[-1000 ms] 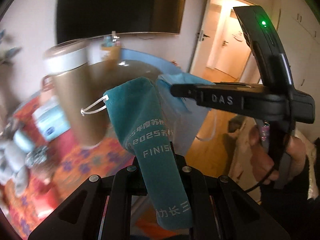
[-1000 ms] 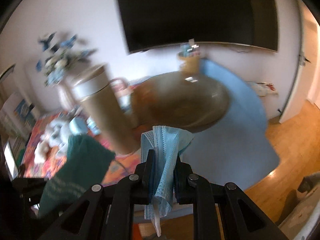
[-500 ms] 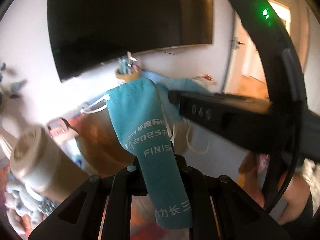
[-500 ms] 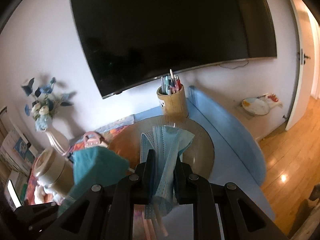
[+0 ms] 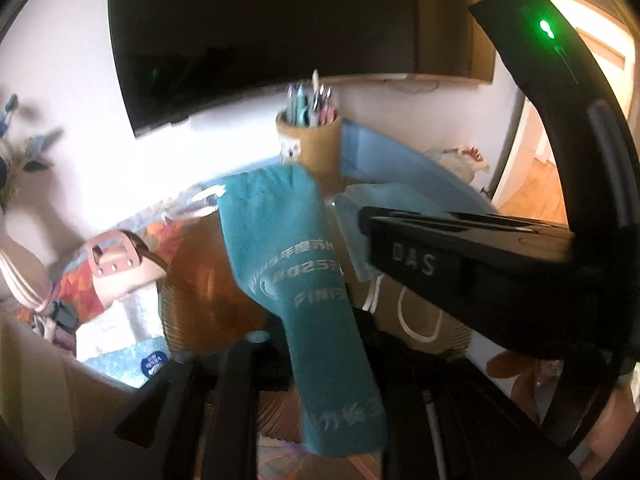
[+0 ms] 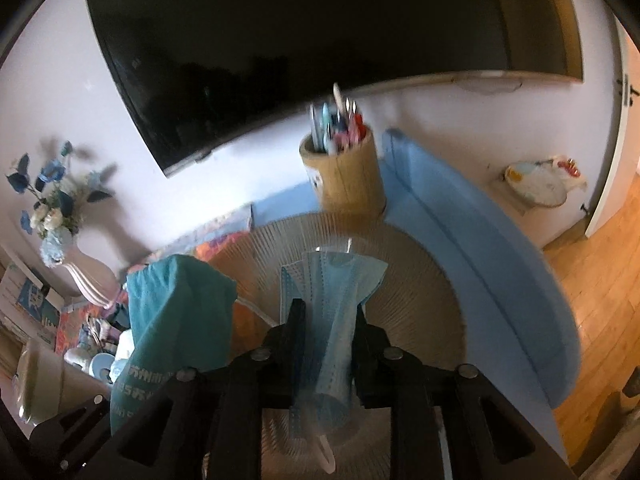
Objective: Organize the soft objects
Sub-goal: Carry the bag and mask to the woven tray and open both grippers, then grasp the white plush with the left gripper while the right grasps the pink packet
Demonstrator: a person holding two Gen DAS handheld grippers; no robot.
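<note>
My left gripper [image 5: 308,320] is shut on a teal drawstring pouch [image 5: 292,248] with white print, held upright above a round woven tray [image 5: 200,300]. The pouch also shows in the right wrist view [image 6: 176,320], at the left. My right gripper [image 6: 326,312] is shut on a folded light-blue face mask [image 6: 336,304], held over the same woven tray [image 6: 420,292]. In the left wrist view the right gripper [image 5: 364,220] reaches in from the right with the mask [image 5: 384,200] in its tip, just right of the pouch.
A wooden pen cup [image 6: 344,172] stands behind the tray, under a wall TV [image 6: 320,40]. A blue cushion [image 6: 500,260] curves along the right. A vase of blue flowers [image 6: 60,216], a tissue pack [image 5: 132,356] and small items lie left.
Both grippers have moved forward and down over the woven tray. The pen cup and tray look larger and closer. The tall beige cup has slid out to the left.
</note>
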